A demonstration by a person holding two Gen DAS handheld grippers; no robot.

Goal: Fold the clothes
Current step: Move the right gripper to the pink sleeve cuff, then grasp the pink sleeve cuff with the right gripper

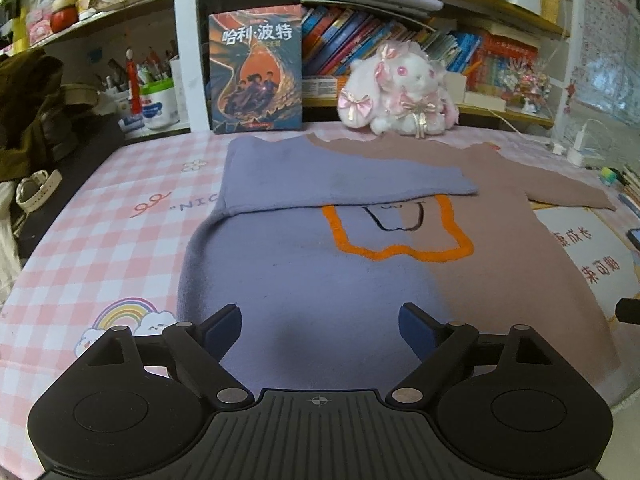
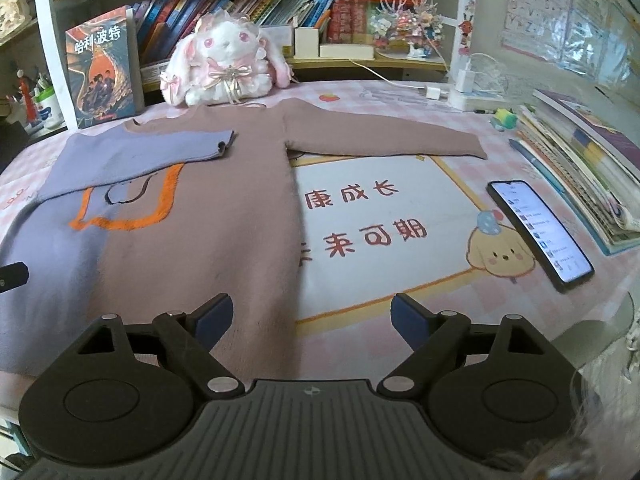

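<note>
Trouble: our left tongs (image 1: 320, 326) and right tongs (image 2: 312, 316) gape apart, empty; grabbing the far right sleeve (image 2: 384, 140) could bump the phone (image 2: 540, 234).

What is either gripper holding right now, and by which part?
Nothing is held. The left gripper and the right gripper are both open above the sweater, with no cloth between the fingers.

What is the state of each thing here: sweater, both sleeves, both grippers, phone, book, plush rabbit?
Sweater: spread flat, body not yet folded.
Purple sleeve: folded across the chest.
Brown sleeve: stretched out sideways.
Left gripper: open, holds nothing.
Right gripper: open, holds nothing.
Phone: lying flat, screen lit.
Book: standing upright, closed.
Plush rabbit: sitting upright.
</note>
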